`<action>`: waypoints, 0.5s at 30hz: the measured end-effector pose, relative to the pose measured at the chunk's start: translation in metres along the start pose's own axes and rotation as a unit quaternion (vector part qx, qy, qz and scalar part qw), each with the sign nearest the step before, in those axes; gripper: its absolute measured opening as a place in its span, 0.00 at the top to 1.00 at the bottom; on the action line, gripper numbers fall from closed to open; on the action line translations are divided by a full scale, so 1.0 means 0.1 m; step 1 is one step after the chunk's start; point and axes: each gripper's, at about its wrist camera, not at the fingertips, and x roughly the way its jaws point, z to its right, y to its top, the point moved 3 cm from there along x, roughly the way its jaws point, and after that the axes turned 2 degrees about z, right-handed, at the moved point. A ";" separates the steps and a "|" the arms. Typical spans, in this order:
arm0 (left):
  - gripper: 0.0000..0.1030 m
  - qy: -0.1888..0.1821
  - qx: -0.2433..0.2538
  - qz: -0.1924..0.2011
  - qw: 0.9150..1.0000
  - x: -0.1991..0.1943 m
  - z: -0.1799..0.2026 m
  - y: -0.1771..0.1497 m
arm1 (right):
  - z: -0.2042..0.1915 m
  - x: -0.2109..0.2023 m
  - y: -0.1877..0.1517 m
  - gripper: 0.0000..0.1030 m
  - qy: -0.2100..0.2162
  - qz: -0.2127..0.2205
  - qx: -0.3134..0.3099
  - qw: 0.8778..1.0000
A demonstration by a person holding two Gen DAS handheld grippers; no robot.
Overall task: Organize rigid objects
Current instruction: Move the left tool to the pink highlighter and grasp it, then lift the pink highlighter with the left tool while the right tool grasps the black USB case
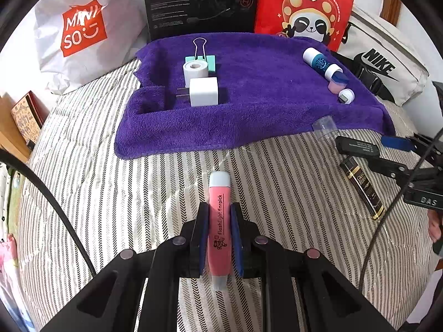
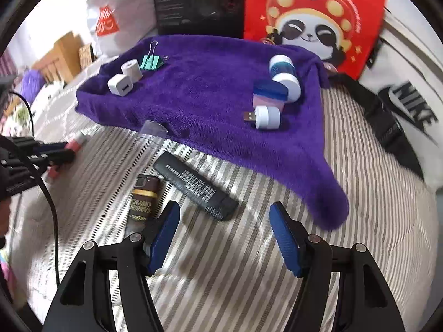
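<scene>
My left gripper is shut on a pink highlighter over the striped bedding, in front of the purple towel. On the towel lie a white charger cube, a white tape roll, a green binder clip, a blue-white tube and a small USB light. My right gripper is open above the bedding, just short of a black flat case and a dark lighter. A clear cap sits at the towel's edge.
A white Miniso bag, a black box, a red panda bag and a Nike bag stand behind the towel. Books lie at the left. The bedding is covered with clear plastic.
</scene>
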 end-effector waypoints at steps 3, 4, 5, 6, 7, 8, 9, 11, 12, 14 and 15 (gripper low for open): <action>0.85 0.001 0.002 0.001 1.000 0.01 0.01 0.00 | -0.02 0.06 0.06 0.35 0.004 0.002 -0.022 1.000; 0.85 -0.001 0.001 0.002 1.000 0.01 0.02 0.00 | -0.04 0.08 0.08 0.35 0.008 0.002 -0.028 1.000; 0.85 -0.003 -0.001 0.002 1.000 0.00 0.01 0.00 | -0.06 0.09 0.10 0.35 0.013 0.005 -0.035 0.999; 0.85 -0.005 -0.002 0.002 1.000 0.01 0.00 0.00 | -0.09 0.10 0.11 0.35 0.019 0.009 -0.043 0.999; 0.85 -0.007 -0.005 0.002 1.000 0.00 -0.01 0.00 | -0.11 0.12 0.12 0.35 0.026 0.011 -0.051 0.998; 0.85 -0.008 -0.007 0.002 1.000 -0.01 -0.02 -0.01 | -0.14 0.14 0.13 0.40 0.030 0.013 -0.058 0.998; 0.85 -0.007 -0.006 0.002 1.000 -0.01 -0.02 -0.01 | -0.17 0.13 0.13 0.43 0.036 0.019 -0.064 0.997; 0.85 -0.004 -0.003 0.003 1.000 -0.02 -0.01 -0.01 | -0.20 0.12 0.13 0.62 0.053 0.021 -0.066 0.996; 0.85 -0.003 -0.003 0.003 1.000 -0.02 -0.01 -0.01 | -0.20 0.10 0.12 0.64 0.048 0.021 -0.067 0.996; 0.85 -0.003 -0.003 0.004 1.000 -0.01 -0.01 -0.01 | -0.19 0.07 0.09 0.74 0.047 0.012 -0.061 0.997; 0.85 -0.004 -0.004 0.004 1.000 -0.02 -0.01 -0.01 | -0.14 0.04 0.06 0.75 0.048 0.002 -0.045 0.998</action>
